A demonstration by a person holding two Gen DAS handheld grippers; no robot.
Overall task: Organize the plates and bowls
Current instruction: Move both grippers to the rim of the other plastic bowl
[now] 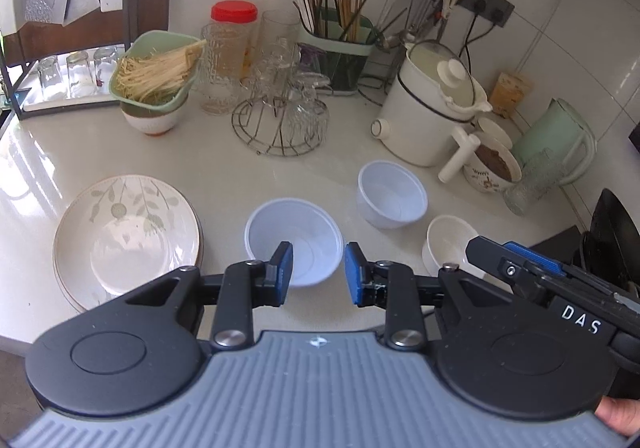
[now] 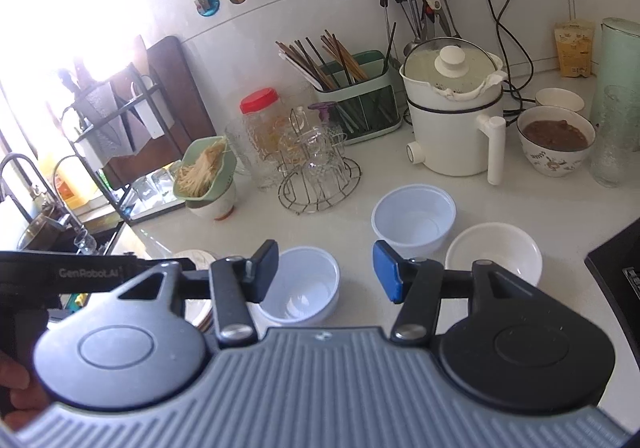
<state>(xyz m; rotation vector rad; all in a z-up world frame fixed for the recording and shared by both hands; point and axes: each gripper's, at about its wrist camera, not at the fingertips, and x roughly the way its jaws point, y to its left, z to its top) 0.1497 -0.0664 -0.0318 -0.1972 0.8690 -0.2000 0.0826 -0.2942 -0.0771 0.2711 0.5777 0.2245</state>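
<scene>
Both grippers hang empty, left gripper (image 1: 318,272) and right gripper (image 2: 326,270) with jaws apart over the counter (image 1: 224,168). Plates (image 1: 126,238) look stacked at left; 3 bowls sit loose: wide bowl (image 1: 294,242), deep bowl (image 1: 392,194), small bowl (image 1: 448,244). Nesting these looks next, needing a rim pinch.

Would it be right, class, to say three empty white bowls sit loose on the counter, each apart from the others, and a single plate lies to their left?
Not quite. The plates are a stack, not a single one: the left wrist view shows a second rim beneath the top plate. The rest stands.

Right tool (image 2: 325,271) gapes empty above 3 white bowls (image 2: 414,218).
</scene>
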